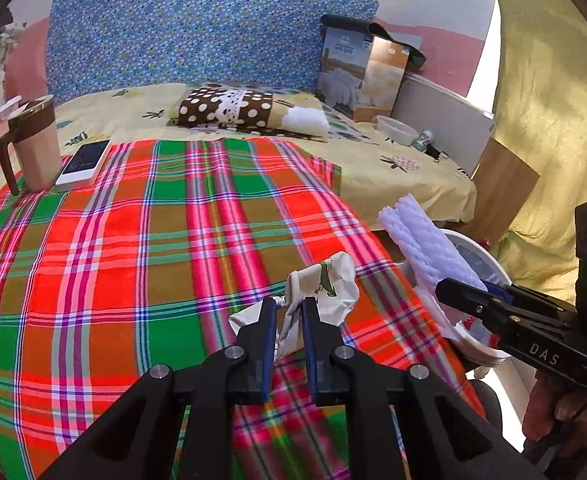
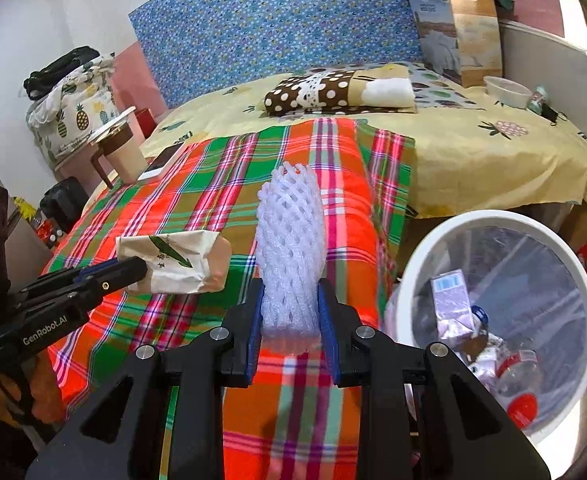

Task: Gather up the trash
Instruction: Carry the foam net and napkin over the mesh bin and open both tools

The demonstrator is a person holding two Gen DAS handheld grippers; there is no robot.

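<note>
My left gripper (image 1: 289, 305) is shut on a crumpled white paper bag (image 1: 329, 286) with a green leaf print, held just above the plaid cloth (image 1: 133, 248). The right wrist view shows the same paper bag (image 2: 177, 260) at the left gripper's (image 2: 141, 268) tip. My right gripper (image 2: 289, 292) is shut on a white foam fruit net (image 2: 291, 240), which stands up between the blue pads. That foam net (image 1: 421, 240) and the right gripper (image 1: 453, 288) appear at the right of the left wrist view. A white trash bin (image 2: 413, 264) stands at the right of the bed.
The bin holds a plastic bottle (image 2: 513, 368) and a purple carton (image 2: 451, 300). A lidded mug (image 1: 33, 144) and a white phone (image 1: 85, 160) rest at the cloth's far left. A polka-dot pillow (image 1: 229, 110), a box (image 1: 357, 76) and a bowl (image 1: 397, 130) lie beyond.
</note>
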